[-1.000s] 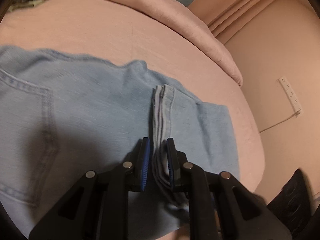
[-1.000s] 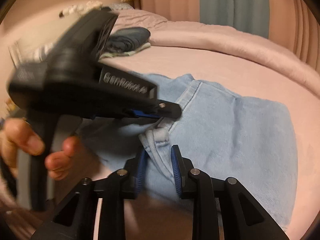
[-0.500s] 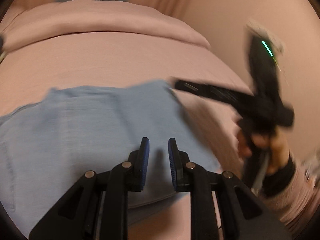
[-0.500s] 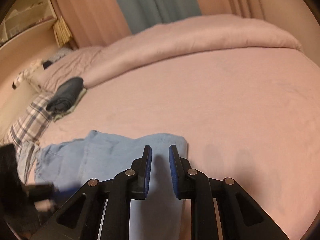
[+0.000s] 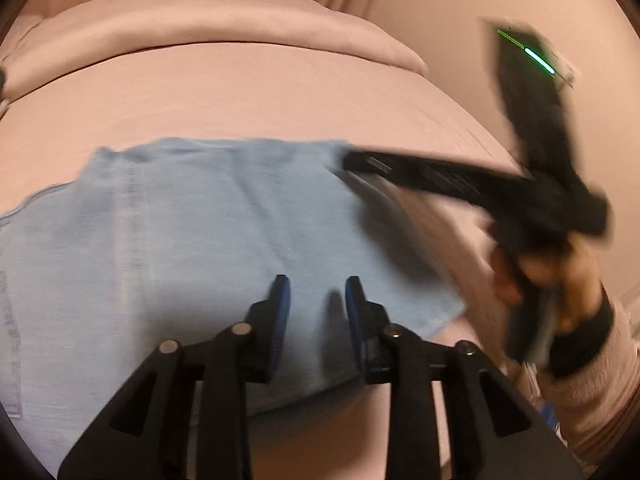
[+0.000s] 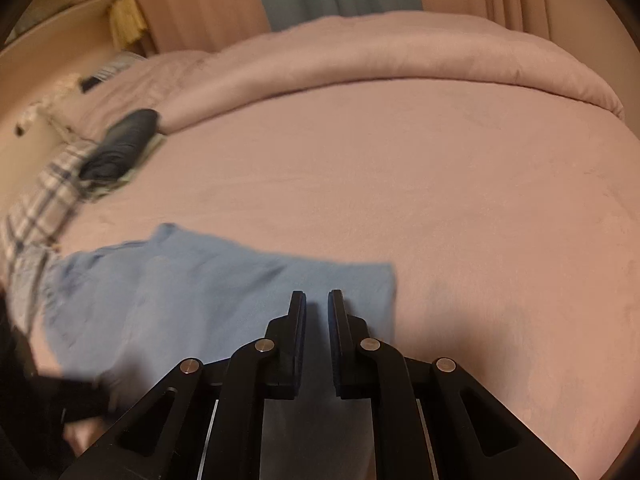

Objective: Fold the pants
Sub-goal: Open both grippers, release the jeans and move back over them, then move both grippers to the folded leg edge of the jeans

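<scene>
- Left wrist view: my left hand-held gripper (image 5: 316, 300) sits low in the middle, over the near part of the pants (image 5: 192, 232). Its jaws have just been opening; they stand a narrow gap apart with nothing between the blue pads, only denim beneath them.
- The pants lie folded and flat on the pink bed (image 5: 248, 92), running from the left edge to a corner at the near right. Their left end is cut off by the rim of the picture, and the weave is blurred.
- On the right, my right hand-held gripper (image 5: 352, 162) reaches in from the side, its tip at the far right corner of the denim. It is smeared by motion, so from here I cannot tell whether it touches the cloth or how its jaws stand. The hand (image 5: 540, 276) gripping its handle and a dark cuff (image 5: 580, 340) are blurred too.
- A rolled duvet (image 5: 224, 20) crosses the far side.
- Right wrist view: the right hand-held gripper (image 6: 317, 300) shows its jaws just closing, drawn nearly together, with no cloth caught between them. They hover over the right end of the pants (image 6: 200, 292).
- The pants' near edge is hidden behind the gripper body.
- Far left, a dark folded garment (image 6: 120, 144) rests on plaid cloth (image 6: 44, 196), both soft with blur. A dark shape at the near left corner I cannot make out.
</scene>
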{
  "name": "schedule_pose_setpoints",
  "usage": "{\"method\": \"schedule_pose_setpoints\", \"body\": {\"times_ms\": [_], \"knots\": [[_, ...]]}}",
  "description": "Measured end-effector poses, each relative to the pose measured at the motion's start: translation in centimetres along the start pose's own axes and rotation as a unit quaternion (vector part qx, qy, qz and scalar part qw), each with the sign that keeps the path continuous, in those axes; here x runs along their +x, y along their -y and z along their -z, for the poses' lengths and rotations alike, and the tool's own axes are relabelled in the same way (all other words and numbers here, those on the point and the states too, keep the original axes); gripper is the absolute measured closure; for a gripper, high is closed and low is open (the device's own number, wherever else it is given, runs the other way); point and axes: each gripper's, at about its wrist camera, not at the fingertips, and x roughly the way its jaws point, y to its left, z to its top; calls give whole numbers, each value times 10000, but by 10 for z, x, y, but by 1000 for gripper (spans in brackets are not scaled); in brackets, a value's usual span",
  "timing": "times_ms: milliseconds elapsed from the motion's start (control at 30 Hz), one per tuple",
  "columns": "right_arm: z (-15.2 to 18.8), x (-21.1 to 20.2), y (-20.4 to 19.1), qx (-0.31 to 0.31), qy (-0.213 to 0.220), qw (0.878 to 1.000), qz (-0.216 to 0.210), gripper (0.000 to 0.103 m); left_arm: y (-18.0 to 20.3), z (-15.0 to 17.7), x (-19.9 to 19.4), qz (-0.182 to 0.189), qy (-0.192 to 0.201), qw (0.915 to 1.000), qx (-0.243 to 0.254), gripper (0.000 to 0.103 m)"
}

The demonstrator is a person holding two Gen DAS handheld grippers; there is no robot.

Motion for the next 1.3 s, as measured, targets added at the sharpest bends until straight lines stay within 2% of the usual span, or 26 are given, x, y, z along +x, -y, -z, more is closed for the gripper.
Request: {"method": "schedule_pose_setpoints", "body": {"times_ms": [133,233,333,500,733,967,1000,1033,1067,1100,1133,1200,1300], "knots": [[34,-21,-9,-43,-9,9999,-108,93,-32,-1,-3,-367,96,9986,-356,59],[56,-25,-21,-331,-67,9991,271,93,-44,2,-1,-289,40,9982,-515,58],[74,-20,-24,-430,-142,9974,563,93,-37,2,2,-425,29,9982,-422,56],[76,-26,-31,-489,-73,9954,825,93,-25,2,2,-583,27,9981,-212,49],[85,-36,-28,-363,-45,9960,814,93,-22,-9,9,-664,-15,9974,-267,48],[97,-50,-30,-215,-91,9967,774,92,-31,5,-15,-529,43,9975,-469,48],[97,-53,-31,-220,-89,9967,771,92,-33,7,-20,-545,82,9973,-494,46],[98,-57,-32,-237,-64,9971,719,84,-36,9,-26,-583,123,9968,-540,42],[99,-61,-35,-260,28,9981,564,76,-39,10,-29,-640,137,9960,-606,27],[100,-64,-37,-283,106,9986,425,59,-44,13,-34,-719,182,9945,-734,16],[101,-68,-41,-332,242,9988,255,50,-52,16,-40,-716,282,9928,-921,15],[101,-69,-48,-446,386,9981,162,50,-68,22,-49,-659,357,9884,-1319,15],[97,-60,-60,-573,356,9977,81,50,-85,31,-64,-474,515,9824,-1732,15]]}}
